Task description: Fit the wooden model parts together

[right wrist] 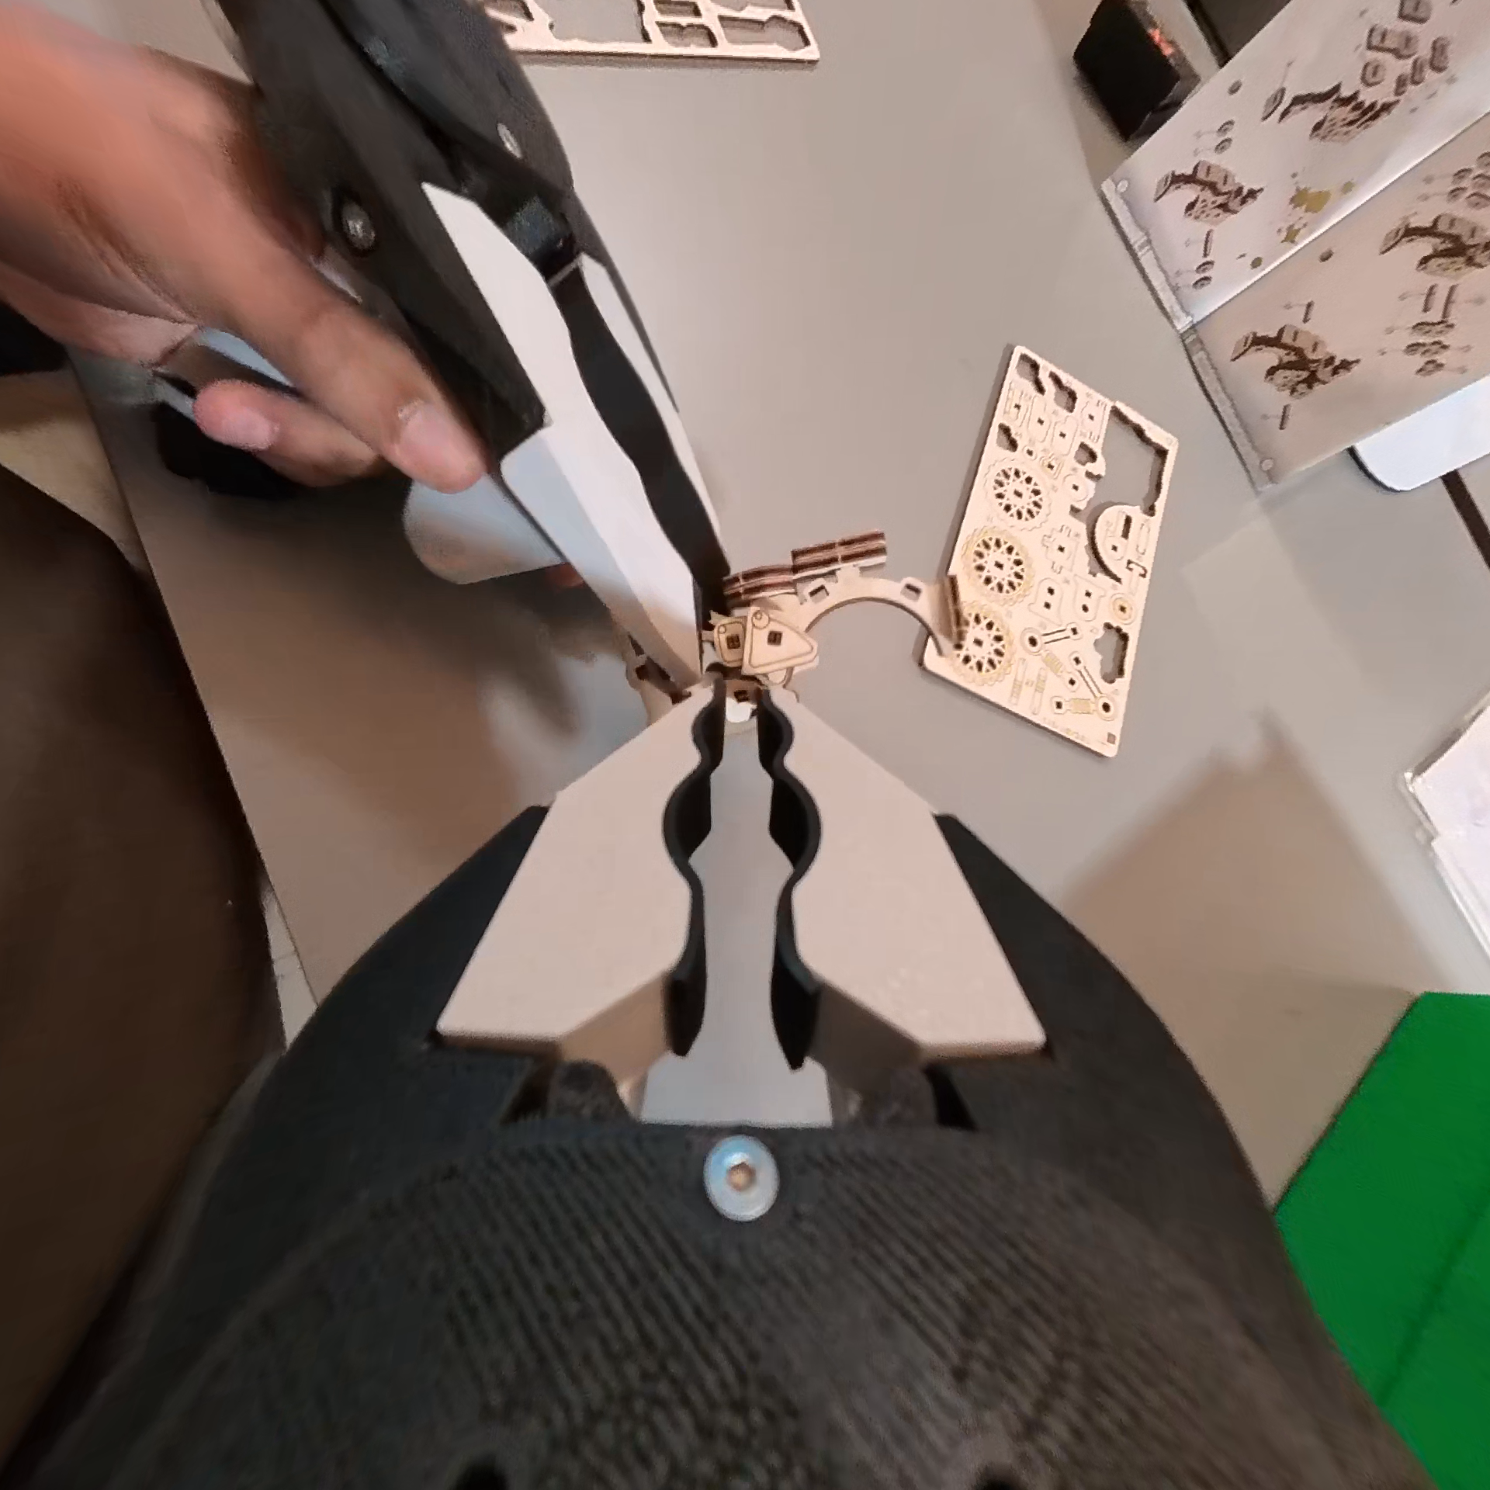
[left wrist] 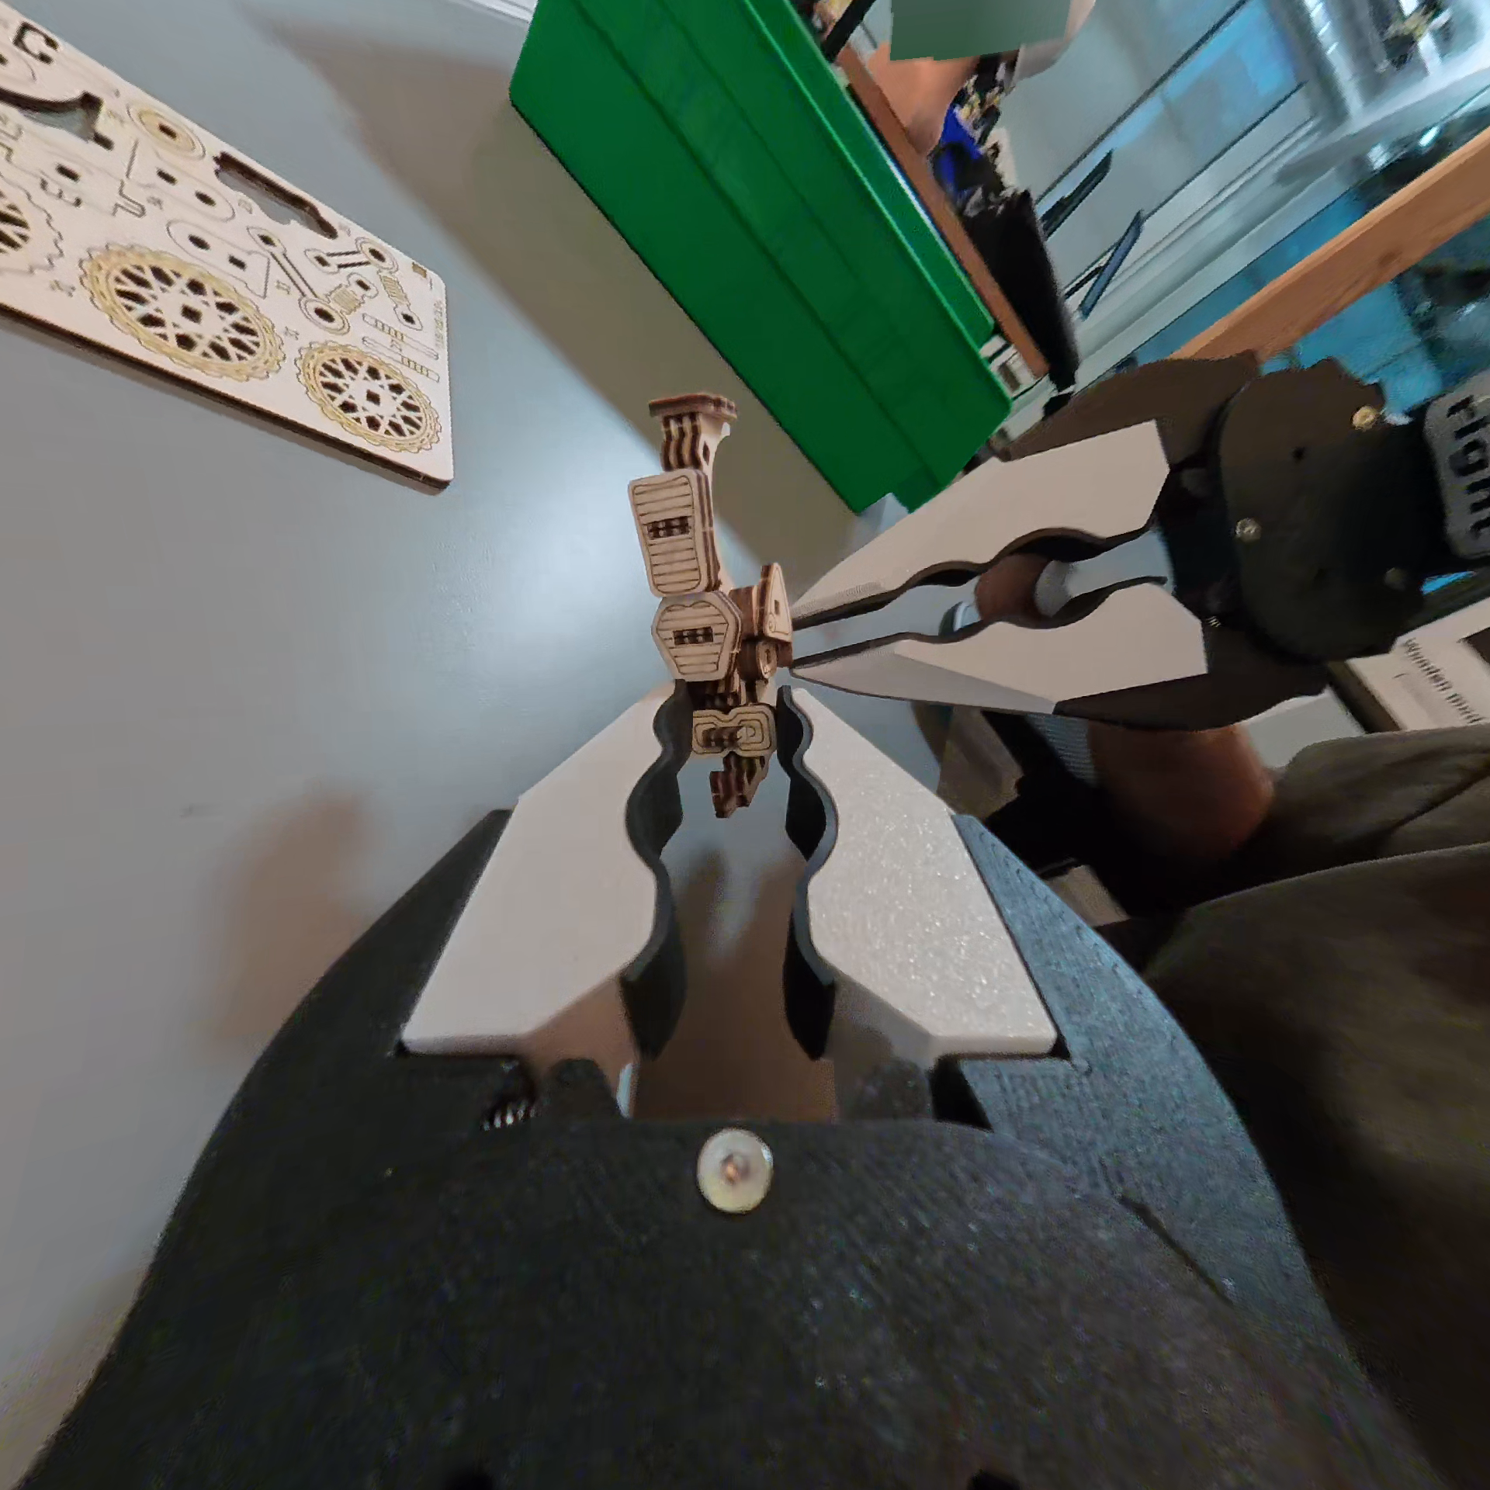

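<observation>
The wooden model (left wrist: 673, 532) is a small layered assembly with engraved panels, held in the air above the grey table (left wrist: 242, 726). My left gripper (left wrist: 726, 705) is shut on its lower end. In the right wrist view the model (right wrist: 774, 637) shows an arched arm that reaches right. My right gripper (right wrist: 738, 693) is closed at the model's near side, its tips pinching a small wooden part there. It comes in from the right in the left wrist view (left wrist: 794, 643), tips against the model's triangular piece (left wrist: 770, 601). The left gripper (right wrist: 701, 621) comes in from the upper left.
A wooden part sheet (left wrist: 201, 266) with wheel cut-outs lies flat on the table; it also shows in the right wrist view (right wrist: 1048, 564). A green box (left wrist: 766, 242) stands behind. Instruction sheets (right wrist: 1330, 242) lie at the far right. A person's hand (right wrist: 242, 322) holds the left gripper. Less than 4 cm separates the two grippers' tips.
</observation>
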